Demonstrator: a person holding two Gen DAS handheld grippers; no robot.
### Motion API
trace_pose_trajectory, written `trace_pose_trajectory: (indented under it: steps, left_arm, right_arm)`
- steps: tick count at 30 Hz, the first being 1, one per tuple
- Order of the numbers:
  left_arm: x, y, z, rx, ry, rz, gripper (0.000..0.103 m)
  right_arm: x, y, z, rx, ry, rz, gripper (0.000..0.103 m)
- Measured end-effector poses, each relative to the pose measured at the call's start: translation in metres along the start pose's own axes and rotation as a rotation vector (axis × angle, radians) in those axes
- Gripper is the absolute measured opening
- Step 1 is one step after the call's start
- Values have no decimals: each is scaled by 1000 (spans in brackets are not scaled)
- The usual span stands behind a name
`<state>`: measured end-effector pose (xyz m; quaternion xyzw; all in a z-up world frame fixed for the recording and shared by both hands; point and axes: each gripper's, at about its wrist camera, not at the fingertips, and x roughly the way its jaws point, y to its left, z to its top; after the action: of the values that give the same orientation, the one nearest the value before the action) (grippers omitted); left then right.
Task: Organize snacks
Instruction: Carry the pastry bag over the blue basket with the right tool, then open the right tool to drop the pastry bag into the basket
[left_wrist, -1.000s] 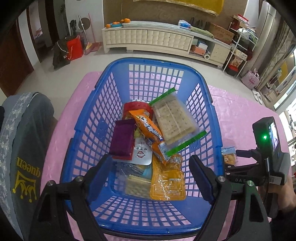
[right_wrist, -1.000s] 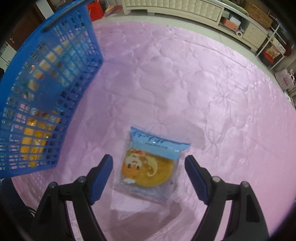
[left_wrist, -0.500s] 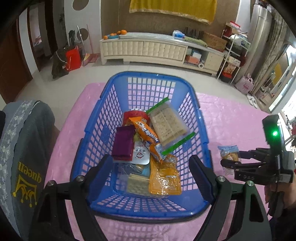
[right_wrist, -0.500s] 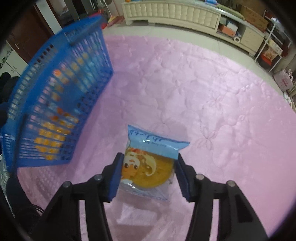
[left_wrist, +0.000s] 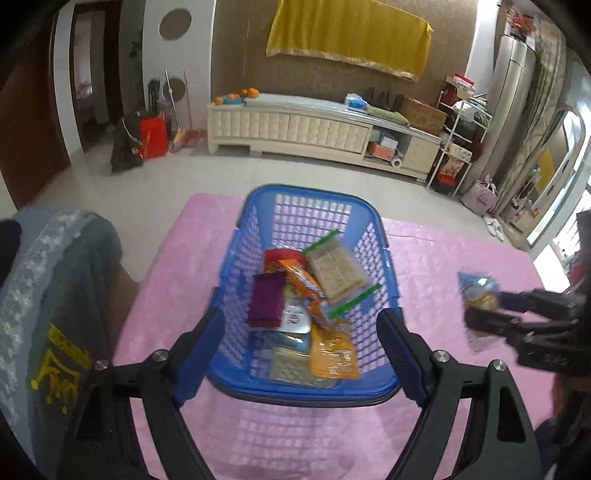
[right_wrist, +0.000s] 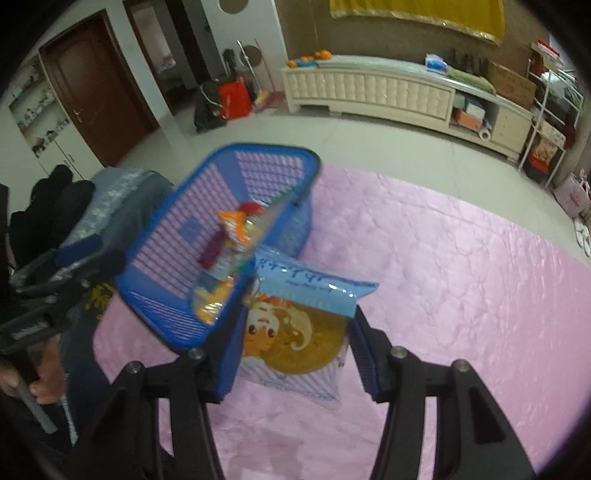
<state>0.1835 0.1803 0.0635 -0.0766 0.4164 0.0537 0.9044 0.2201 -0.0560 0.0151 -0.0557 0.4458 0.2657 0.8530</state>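
The right tool is seen clamped on a light-blue, clear plastic snack packet with a cartoon face and a round golden cake inside; its two blue pads press the packet's sides at about half their spread. The packet is held clear of the worktop covered in pink quilted cloth, just beside the near right wall of the blue plastic lattice basket. In the left wrist view the same packet is seen gripped in the black right tool, off to the right of the basket and apart from it.

The left tool is held wide open with nothing gripped; its blue pads appear on either side of the basket's near end, and whether they touch the walls cannot be told.

Inside the basket several snacks are piled: a clear cracker pack with green edges, an orange wrapper, a purple flat packet, a red pack and an orange-yellow clear bag. A grey garment with yellow print is draped at the left of the worktop.
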Motion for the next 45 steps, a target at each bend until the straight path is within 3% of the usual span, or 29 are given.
trace_pose_trajectory:
  steps: [8, 14, 21, 40, 42, 45]
  left_arm:
    - [-19, 12, -4, 56, -69, 29, 83]
    - [-19, 38, -6, 27, -76, 82, 94]
    - [-9, 64, -12, -3, -83, 81, 103]
    - [6, 108, -28, -104, -48, 59, 103]
    - [6, 110, -30, -107, -46, 67, 103]
    - [6, 112, -31, -115, -42, 64, 103]
  right_arm:
    - [-4, 29, 23, -33, -33, 18, 59]
    - [3, 50, 28, -67, -29, 35, 59]
    - [31, 71, 37, -103, 22, 33, 59]
    - [101, 115, 40, -233, 155, 13, 59]
    - [105, 116, 40, -229, 164, 28, 60]
    - [109, 116, 39, -223, 169, 71, 73]
